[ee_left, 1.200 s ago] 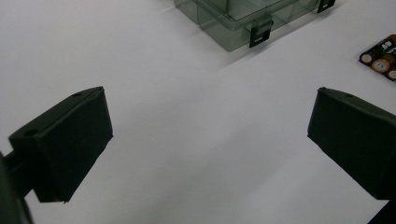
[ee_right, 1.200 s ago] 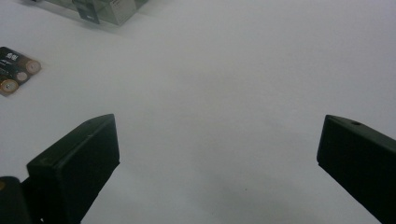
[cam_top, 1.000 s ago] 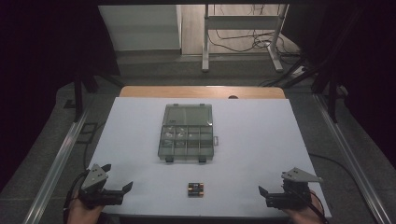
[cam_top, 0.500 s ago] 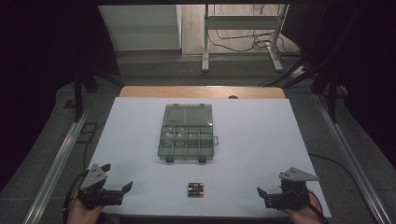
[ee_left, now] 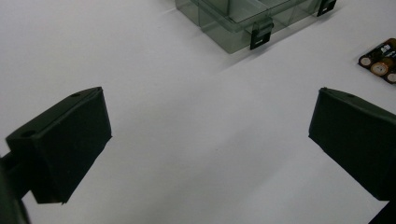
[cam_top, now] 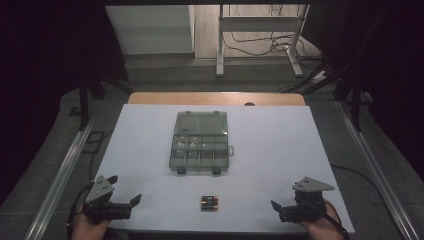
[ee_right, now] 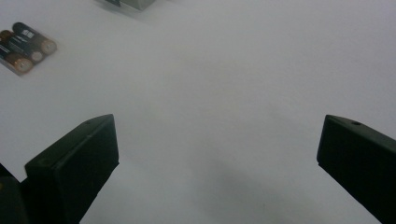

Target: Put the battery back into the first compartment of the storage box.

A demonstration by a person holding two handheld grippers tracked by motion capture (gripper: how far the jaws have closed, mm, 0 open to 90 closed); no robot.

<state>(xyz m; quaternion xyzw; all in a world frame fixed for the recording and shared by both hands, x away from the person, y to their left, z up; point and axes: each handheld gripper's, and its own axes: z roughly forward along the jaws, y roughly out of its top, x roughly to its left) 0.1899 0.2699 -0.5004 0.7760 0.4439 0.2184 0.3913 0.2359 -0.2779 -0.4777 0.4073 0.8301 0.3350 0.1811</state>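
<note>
High view shows us, from left to right, the left gripper (cam_top: 131, 202) at the near left corner of the white table (cam_top: 280, 140), then the pack of batteries (cam_top: 209, 203) near the front edge in the middle, and the right gripper (cam_top: 278, 209) at the near right corner. Both grippers hold nothing; in the left gripper view and the right gripper view the jaws stand wide apart over bare table.

Behind the batteries, well apart from them, the clear organizer box (cam_top: 200, 145) lies with its lid open and folded back. We judge that the work is at its very beginning: the box is already open, but the pack is untouched and lies between the two grippers, near neither. Picking it up and bringing it to a compartment is left to do.

We count one box, one battery pack and two grippers. In the right gripper view the pack (ee_right: 25, 46) seems to have three cells side by side. Some small things lie in a few compartments; we cannot tell what they are.
</note>
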